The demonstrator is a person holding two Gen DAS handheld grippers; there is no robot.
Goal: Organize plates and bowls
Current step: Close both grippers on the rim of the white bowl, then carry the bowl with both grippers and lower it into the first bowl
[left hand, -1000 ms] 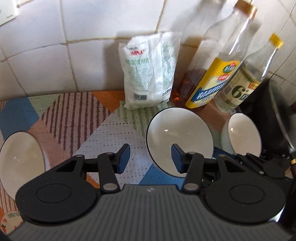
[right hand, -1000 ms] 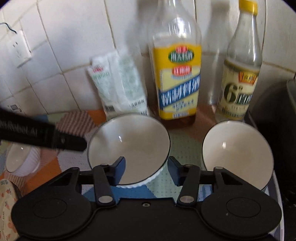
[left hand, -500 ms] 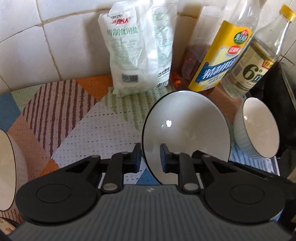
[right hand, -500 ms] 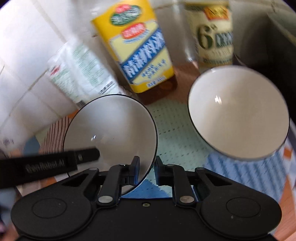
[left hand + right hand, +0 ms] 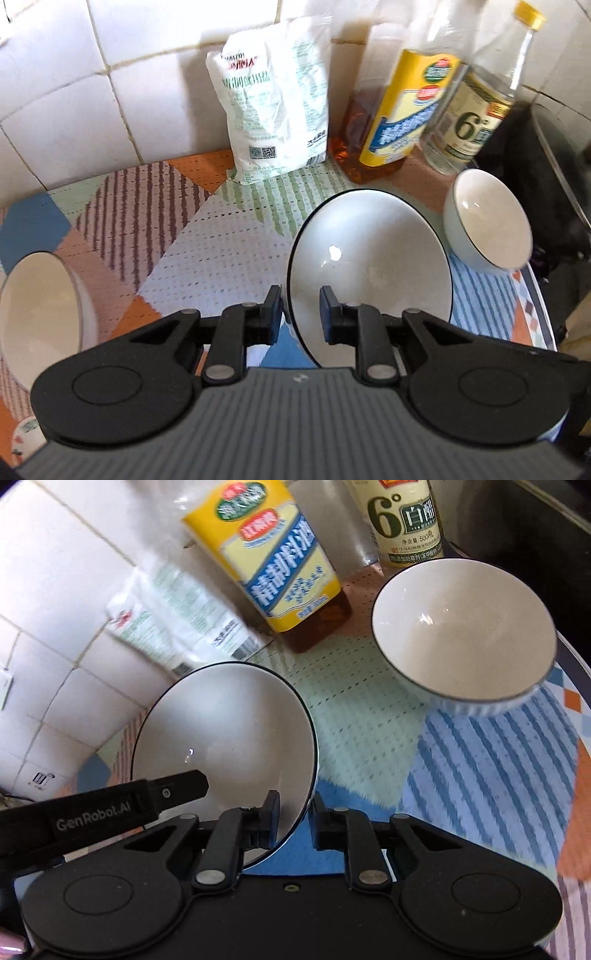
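1. Left gripper point(image 5: 300, 309) has clamped its jaws on the near rim of the wide dark-rimmed white bowl point(image 5: 373, 266).
2. Right gripper point(image 5: 293, 821) pinches that bowl's opposite rim.
3. The bowl sits on the patterned mat point(image 5: 221, 240), beside a smaller bowl point(image 5: 465, 635).

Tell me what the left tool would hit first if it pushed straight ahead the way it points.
The left tool is already clamped on the rim of the wide white bowl, so probably that bowl's inner wall first, then the patterned mat beneath, though depth is unclear.

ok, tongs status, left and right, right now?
Left tongs: shut on the rim of the wide bowl.
Right tongs: shut on the same bowl's rim, opposite side.
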